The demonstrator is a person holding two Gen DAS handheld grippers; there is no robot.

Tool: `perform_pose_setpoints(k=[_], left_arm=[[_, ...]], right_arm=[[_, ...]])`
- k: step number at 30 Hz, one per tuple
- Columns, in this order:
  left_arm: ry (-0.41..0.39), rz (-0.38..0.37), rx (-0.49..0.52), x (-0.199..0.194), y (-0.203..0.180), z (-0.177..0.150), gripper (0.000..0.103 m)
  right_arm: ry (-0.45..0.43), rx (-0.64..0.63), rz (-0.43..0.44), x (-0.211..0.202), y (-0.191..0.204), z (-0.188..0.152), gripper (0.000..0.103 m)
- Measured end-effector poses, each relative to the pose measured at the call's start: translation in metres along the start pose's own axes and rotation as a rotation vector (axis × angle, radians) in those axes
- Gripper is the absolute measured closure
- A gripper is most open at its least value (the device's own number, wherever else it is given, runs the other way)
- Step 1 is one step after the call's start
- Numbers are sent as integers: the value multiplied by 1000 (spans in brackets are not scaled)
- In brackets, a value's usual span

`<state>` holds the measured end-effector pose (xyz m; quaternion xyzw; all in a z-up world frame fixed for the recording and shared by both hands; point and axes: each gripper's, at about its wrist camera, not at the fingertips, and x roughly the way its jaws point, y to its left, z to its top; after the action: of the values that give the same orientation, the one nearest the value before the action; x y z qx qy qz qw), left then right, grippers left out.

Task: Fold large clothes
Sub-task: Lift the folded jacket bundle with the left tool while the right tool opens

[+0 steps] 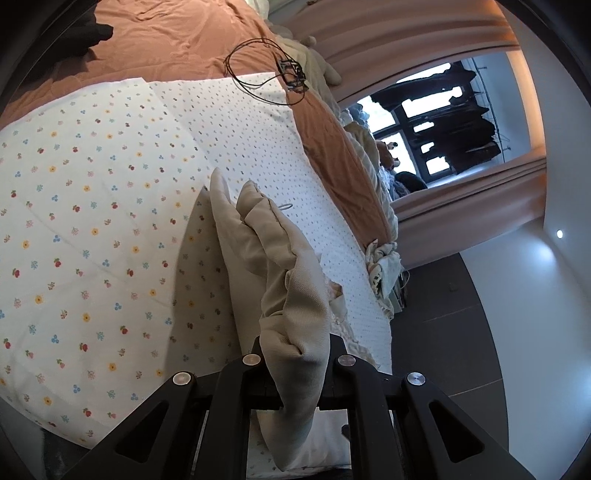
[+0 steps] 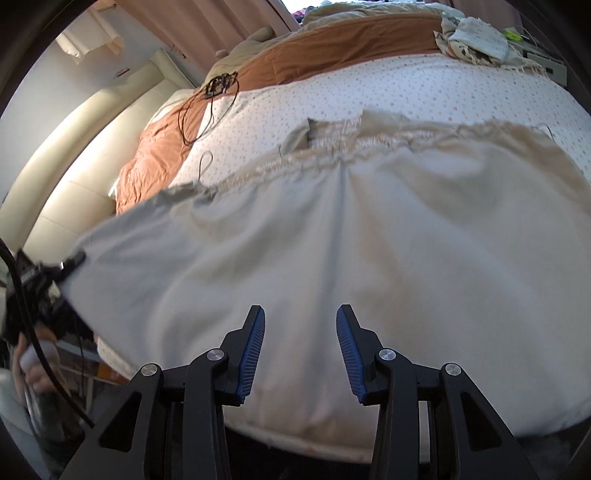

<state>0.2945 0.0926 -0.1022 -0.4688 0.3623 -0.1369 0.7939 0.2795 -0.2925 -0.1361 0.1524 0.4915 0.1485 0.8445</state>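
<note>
Left wrist view: left gripper [image 1: 295, 363], jaws pressed together on a bunched edge of the beige cloth [image 1: 273, 258]; the pinched fold rises from the jaws and trails away over the floral sheet [image 1: 92, 221]. Floral sheet: white, printed with small flowers, spread on the bed over a rust-orange bedspread [image 1: 177, 40]. Black cable [image 1: 258, 79]: looped, lying at the sheet's far edge where it meets the bedspread. Window [image 1: 436, 122]: beyond the bed, framed by pink curtains [image 1: 388, 33].

Right wrist view: right gripper [image 2: 301, 350], blue-padded jaws spread apart with nothing between them, poised over the beige cloth [image 2: 369, 240]. Cloth: draped wide across the sheet, gathered band along its far edge, one corner drawn up at left to the left gripper [image 2: 68, 264], held in a person's hand [image 2: 33, 365].
</note>
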Motion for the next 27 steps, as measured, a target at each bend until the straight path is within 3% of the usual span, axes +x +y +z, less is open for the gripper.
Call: perform_pose_setpoints(k=[4,7,13,22,27], left_arm=[[1,-11,2,-1,-1,2,93],[0,-12,1,0,-1,1,93],[0,-36,-36,-2,7,1,93],[15,-90,-14,-4,-3,4,93],[39,-128,35,-1,-26,7,93]], right_arm=[[0,-15,-11,-6,8,-24,72],[2,-48,-28,-8,17,-35,73],[98,-25,-65,33,11,-49,73],[103,22,-91,55,3,-17,75],[61,59,-89,63,-5,-6,77]])
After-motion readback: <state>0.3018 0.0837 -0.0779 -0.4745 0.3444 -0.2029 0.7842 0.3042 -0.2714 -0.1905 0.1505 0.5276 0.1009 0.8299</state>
